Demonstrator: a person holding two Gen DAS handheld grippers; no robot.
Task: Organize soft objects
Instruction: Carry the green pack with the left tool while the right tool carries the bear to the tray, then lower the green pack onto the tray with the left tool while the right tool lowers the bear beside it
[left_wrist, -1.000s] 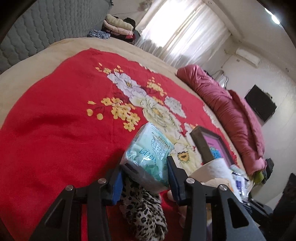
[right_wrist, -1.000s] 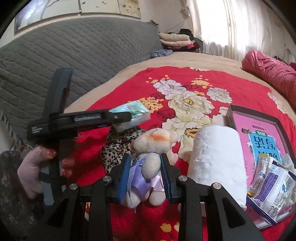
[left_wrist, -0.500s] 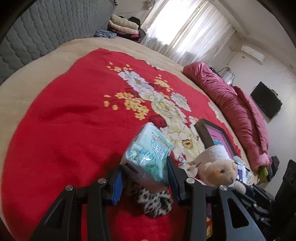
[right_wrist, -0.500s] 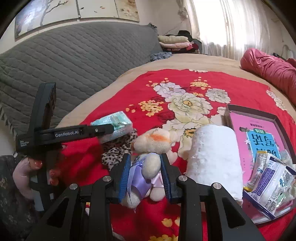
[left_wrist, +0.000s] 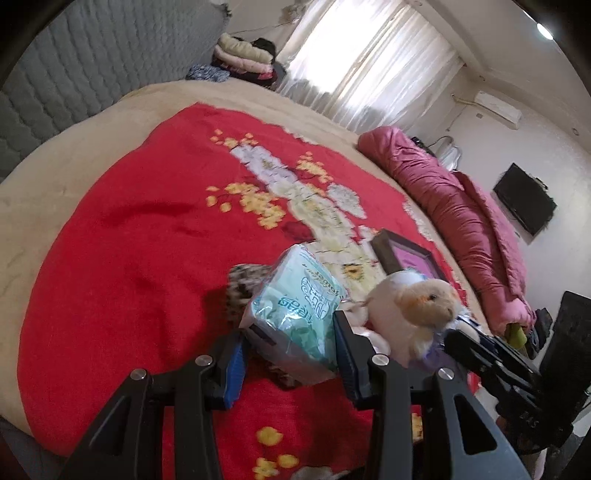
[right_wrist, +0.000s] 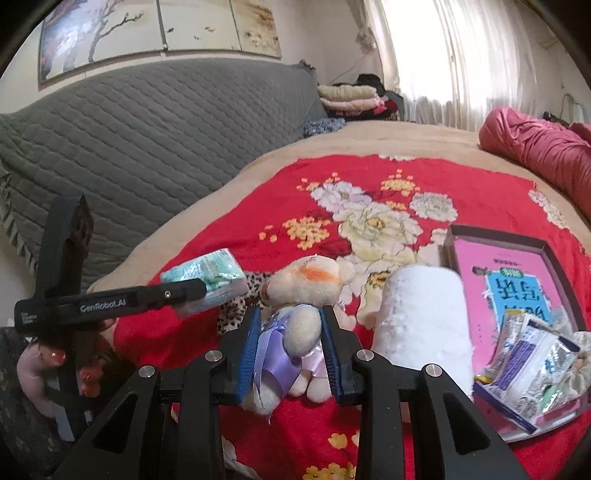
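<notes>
Left wrist view: a mint-green plastic tissue pack (left_wrist: 295, 314) is clamped between the left gripper (left_wrist: 290, 354) fingers, held above a leopard-print cloth (left_wrist: 245, 282) on the red floral bed blanket (left_wrist: 129, 258), probably for carrying. On its right, the right gripper (right_wrist: 290, 347) fingers squeeze a cream plush bear (right_wrist: 295, 332), near a white paper roll (right_wrist: 421, 325).

Left gripper (left_wrist: 290, 356): black angular arms, blue finger pads, silver screws, white "GenRobot.AI" lettering. Right gripper (right_wrist: 290, 349): same build. Hand (right_wrist: 48, 363): pinkish glove or sleeve, apparently; red-painted nails.
</notes>
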